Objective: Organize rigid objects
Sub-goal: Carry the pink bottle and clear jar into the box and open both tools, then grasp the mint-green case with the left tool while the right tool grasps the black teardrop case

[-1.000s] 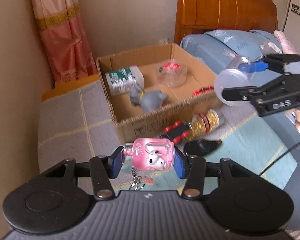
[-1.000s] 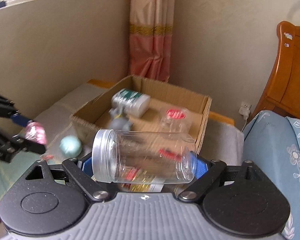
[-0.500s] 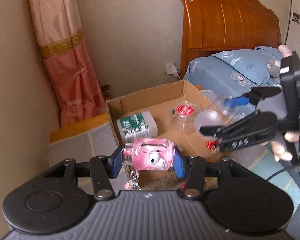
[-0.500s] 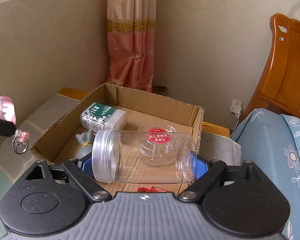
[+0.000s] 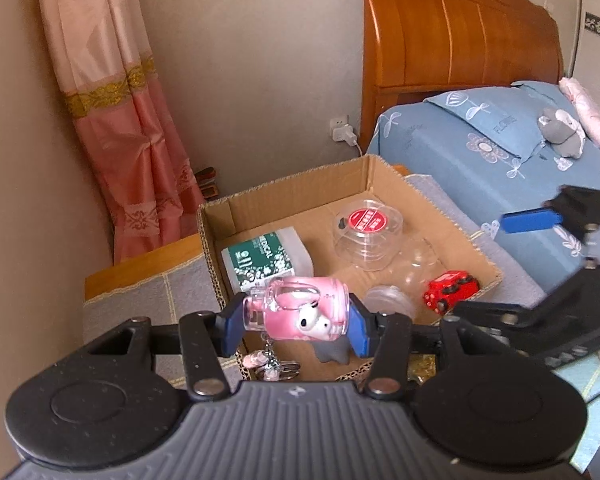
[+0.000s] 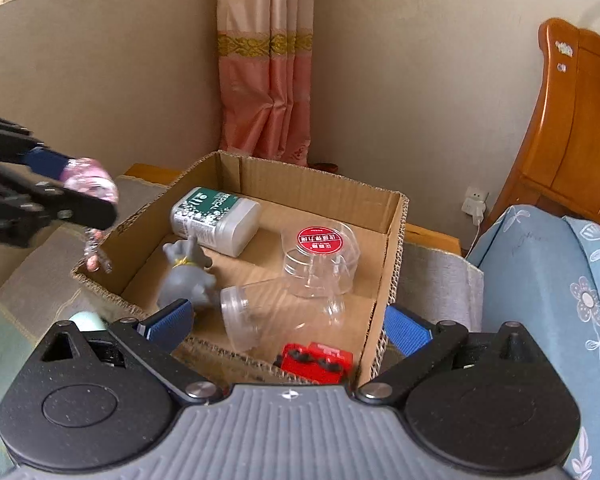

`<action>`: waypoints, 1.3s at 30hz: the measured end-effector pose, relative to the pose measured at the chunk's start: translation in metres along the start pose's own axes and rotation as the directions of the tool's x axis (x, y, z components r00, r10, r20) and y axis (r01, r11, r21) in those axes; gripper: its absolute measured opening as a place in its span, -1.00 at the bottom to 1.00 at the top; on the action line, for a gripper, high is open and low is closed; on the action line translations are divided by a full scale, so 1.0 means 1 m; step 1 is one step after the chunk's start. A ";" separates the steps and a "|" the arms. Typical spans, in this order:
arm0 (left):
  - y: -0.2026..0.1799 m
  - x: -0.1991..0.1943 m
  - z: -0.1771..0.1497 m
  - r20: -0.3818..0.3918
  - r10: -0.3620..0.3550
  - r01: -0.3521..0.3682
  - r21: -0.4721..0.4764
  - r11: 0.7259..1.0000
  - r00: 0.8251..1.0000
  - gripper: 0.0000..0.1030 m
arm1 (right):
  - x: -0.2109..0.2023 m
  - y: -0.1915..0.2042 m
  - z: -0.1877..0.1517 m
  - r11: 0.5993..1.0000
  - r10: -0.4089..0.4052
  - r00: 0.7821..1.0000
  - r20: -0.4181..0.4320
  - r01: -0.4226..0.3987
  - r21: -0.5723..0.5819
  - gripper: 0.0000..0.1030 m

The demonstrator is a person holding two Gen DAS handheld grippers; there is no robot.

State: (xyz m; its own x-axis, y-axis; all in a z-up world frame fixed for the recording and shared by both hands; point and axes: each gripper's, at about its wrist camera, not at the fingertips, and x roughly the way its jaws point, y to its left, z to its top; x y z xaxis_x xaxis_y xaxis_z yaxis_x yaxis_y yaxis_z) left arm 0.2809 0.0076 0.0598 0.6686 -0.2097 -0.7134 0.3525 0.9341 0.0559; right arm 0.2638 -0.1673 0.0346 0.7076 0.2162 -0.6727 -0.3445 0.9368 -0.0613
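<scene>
Over the near left corner of the cardboard box (image 6: pixel 396 232) your left gripper (image 5: pixel 296 316) is clamped on the pink character bottle (image 5: pixel 298 312), pads pressing on its two ends so its long axis runs crosswise between the fingers, keychain charms dangling below. The box opening lies ahead of and below that bottle, with the gray figurine (image 6: pixel 188 276) just under it by the near wall and the green-labelled medical bottle (image 5: pixel 266 262) a little further in. Your right gripper (image 6: pixel 284 324) is spread wide and holds nothing; the clear plastic jar (image 6: pixel 276 312) lies on its side in the box right in front of it, mouth toward the left, beside the red toy car (image 6: pixel 316 362) and the red-lidded clear tub (image 6: pixel 320 256). Your left hand is the one loaded and nearer, so the drop probably wants a short push forward and down, past the rim and clear of the figurine.
</scene>
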 end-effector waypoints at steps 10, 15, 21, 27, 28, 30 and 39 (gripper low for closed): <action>0.003 -0.007 -0.020 -0.004 0.023 -0.023 -0.046 0.999 1.000 0.87 | -0.035 0.012 -0.019 1.000 0.005 0.999 0.033 -0.005 -0.011 1.00; 0.005 -0.017 -0.032 -0.024 0.022 -0.024 -0.073 0.997 0.999 0.87 | -0.041 0.020 -0.034 1.000 0.010 1.000 0.020 -0.010 0.005 1.00; 0.003 -0.040 -0.042 -0.024 0.032 -0.033 -0.073 0.997 0.999 0.89 | -0.041 0.029 -0.053 0.998 0.005 1.000 -0.006 -0.005 0.055 1.00; 0.003 -0.060 -0.062 -0.022 0.033 -0.035 -0.092 0.995 0.999 0.96 | -0.040 0.041 -0.077 0.991 -0.037 0.999 -0.023 0.040 0.125 1.00; 0.003 -0.061 -0.065 -0.024 0.033 -0.036 -0.095 0.995 0.999 0.96 | -0.038 0.044 -0.083 0.989 -0.039 0.999 -0.030 0.043 0.140 1.00; 0.004 -0.061 -0.075 -0.032 0.038 -0.041 -0.107 0.993 0.999 0.97 | -0.032 0.048 -0.094 0.983 -0.034 0.998 -0.059 0.044 0.180 1.00; 0.008 -0.041 -0.123 -0.074 0.057 -0.065 -0.117 0.991 0.996 0.97 | -0.004 0.073 -0.134 0.961 -0.093 0.988 -0.122 0.121 0.249 1.00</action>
State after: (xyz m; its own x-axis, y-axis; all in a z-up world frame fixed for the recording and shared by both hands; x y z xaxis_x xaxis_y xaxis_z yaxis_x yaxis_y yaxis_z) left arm 0.1760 0.0587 0.0033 0.6370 -0.1345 -0.7591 0.2296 0.9731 0.0203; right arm 0.1533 -0.1361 -0.0659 0.6559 0.0931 -0.7491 -0.0919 0.9948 0.0433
